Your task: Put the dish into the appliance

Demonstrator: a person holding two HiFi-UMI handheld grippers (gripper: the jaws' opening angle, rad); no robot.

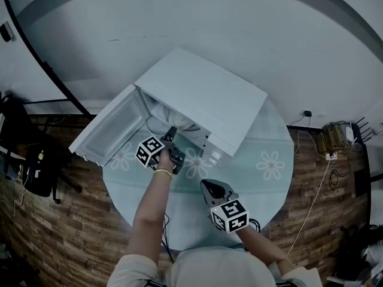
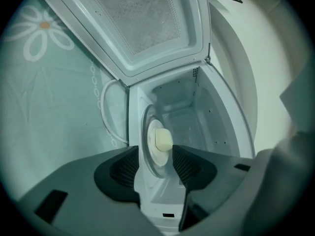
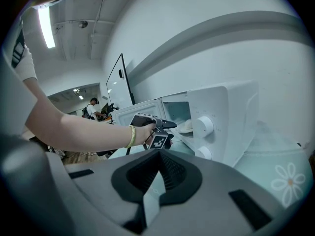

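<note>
Dish point(image 2: 149, 157): pale plate carrying a cream-coloured lump point(image 2: 163, 140), lying inside the microwave's cavity, framed between the left claw's jaws.
Left claw point(image 2: 155, 150): jaws spread wide at the microwave's mouth, pads clear of the dish, gripping nothing.
Right claw point(image 3: 158, 156): jaws pressed together at the tips, empty, held back from the microwave over the table's near side.
Microwave point(image 1: 203, 94): white box, its door point(image 1: 111, 130) swung wide open to the left; two round knobs point(image 3: 203, 126) on the front panel.
Table: round, under a pale green cloth point(image 1: 272, 178) printed with white daisies.
Room: wood-plank floor point(image 1: 60, 232), white wall point(image 1: 179, 23) behind, cables point(image 1: 332, 139) at the right.
</note>
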